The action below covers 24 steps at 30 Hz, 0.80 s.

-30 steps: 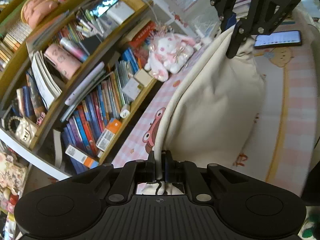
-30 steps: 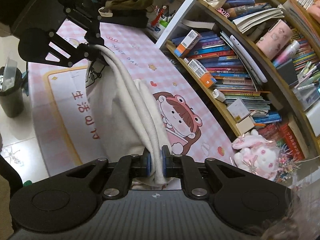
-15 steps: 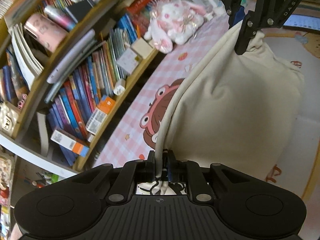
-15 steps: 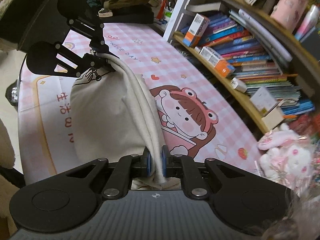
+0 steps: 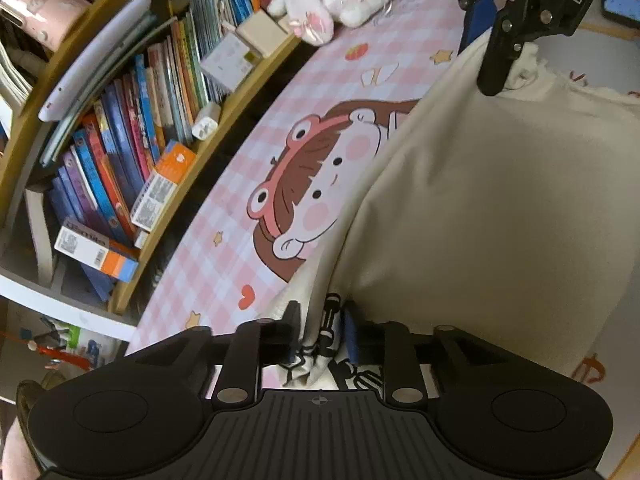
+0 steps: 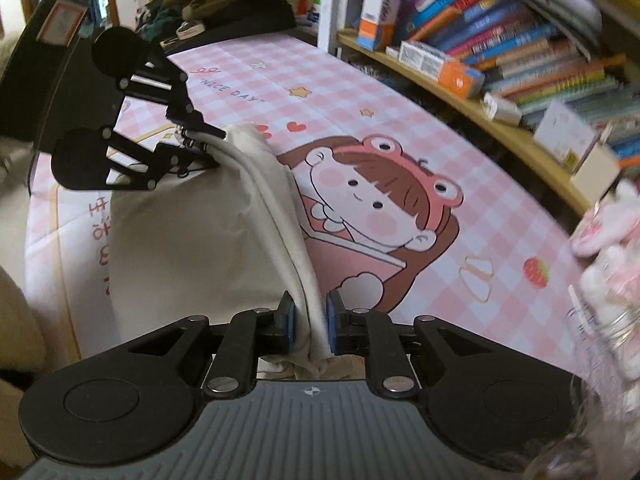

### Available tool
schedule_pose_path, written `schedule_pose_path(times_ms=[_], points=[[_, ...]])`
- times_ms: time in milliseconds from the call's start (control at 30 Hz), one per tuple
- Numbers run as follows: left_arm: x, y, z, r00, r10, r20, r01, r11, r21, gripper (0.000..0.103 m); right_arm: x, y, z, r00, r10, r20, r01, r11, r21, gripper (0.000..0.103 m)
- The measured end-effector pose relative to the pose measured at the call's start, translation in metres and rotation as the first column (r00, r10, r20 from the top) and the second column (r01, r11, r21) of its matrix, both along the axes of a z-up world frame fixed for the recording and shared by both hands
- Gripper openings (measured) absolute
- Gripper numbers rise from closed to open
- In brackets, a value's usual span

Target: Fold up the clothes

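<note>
Fold laid: the cream cotton garment (image 5: 480, 208) lies on the pink checked tabletop (image 6: 360, 92). Left claw (image 5: 320, 330) is opening, released; right claw (image 6: 310, 322) is opening around the hem. Next: withdraw clear.

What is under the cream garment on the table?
The cream garment lies on the pink checked tablecloth, overlapping the cartoon frog-hat girl print. Whatever else lies beneath is covered.
</note>
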<state>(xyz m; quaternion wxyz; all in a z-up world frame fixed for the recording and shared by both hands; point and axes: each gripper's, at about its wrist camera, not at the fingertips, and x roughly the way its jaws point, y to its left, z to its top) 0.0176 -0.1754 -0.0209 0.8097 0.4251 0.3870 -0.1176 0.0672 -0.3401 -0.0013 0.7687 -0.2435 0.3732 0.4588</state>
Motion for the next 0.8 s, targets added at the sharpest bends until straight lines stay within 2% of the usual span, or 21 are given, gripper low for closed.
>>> schedule_pose_path(times_ms=[33, 100, 167, 267, 333, 400, 433, 533, 600, 700, 800], points=[[0.002, 0.000, -0.001, 1.000, 0.010, 0.007, -0.010, 1.000, 0.010, 0.048, 0.004, -0.002, -0.003, 1.000, -0.011, -0.018, 0.011, 1.000, 0.010, 0.016], [0.005, 0.003, -0.001, 0.999, 0.032, 0.026, -0.033, 0.999, 0.028, 0.056, 0.011, -0.005, -0.009, 0.998, -0.036, -0.045, 0.037, 0.999, 0.026, 0.021], [0.006, 0.009, 0.003, 0.998, 0.054, 0.040, -0.056, 0.997, 0.048, 0.057, 0.019, -0.009, -0.012, 0.995, -0.079, -0.060, 0.082, 0.996, 0.043, 0.038], [0.004, 0.023, 0.013, 0.992, 0.105, 0.074, -0.110, 0.992, 0.059, 0.061, 0.027, -0.018, -0.017, 0.985, -0.150, -0.082, 0.156, 0.985, 0.069, 0.038], [0.001, 0.037, 0.019, 0.981, 0.168, 0.094, -0.170, 0.985, 0.019, 0.061, 0.031, -0.024, -0.018, 0.971, -0.233, -0.060, 0.237, 0.969, 0.072, 0.038], [-0.002, 0.054, 0.027, 0.965, 0.249, 0.077, -0.239, 0.963, -0.127, 0.060, 0.033, -0.031, -0.019, 0.944, -0.328, -0.037, 0.330, 0.940, 0.081, 0.038], [-0.004, 0.063, 0.031, 0.955, 0.290, 0.058, -0.272, 0.938, -0.214, 0.060, 0.032, -0.037, -0.017, 0.927, -0.368, -0.065, 0.374, 0.921, 0.108, 0.038], [-0.008, 0.086, 0.037, 0.929, 0.369, -0.013, -0.336, 0.831, -0.444, 0.060, 0.027, -0.055, -0.013, 0.865, -0.478, -0.153, 0.500, 0.847, 0.179, 0.038], [-0.008, 0.096, 0.035, 0.923, 0.380, -0.064, -0.348, 0.752, -0.560, 0.059, 0.019, -0.068, -0.010, 0.819, -0.501, -0.281, 0.566, 0.787, 0.247, 0.041], [-0.002, 0.104, 0.026, 0.920, 0.371, -0.123, -0.359, 0.676, -0.644, 0.056, 0.000, -0.080, -0.012, 0.713, -0.518, -0.472, 0.678, 0.681, 0.277, 0.042], [0.007, 0.112, 0.014, 0.912, 0.356, -0.202, -0.390, 0.606, -0.693, 0.048, -0.016, -0.080, -0.017, 0.634, -0.553, -0.540, 0.748, 0.616, 0.247, 0.040]])
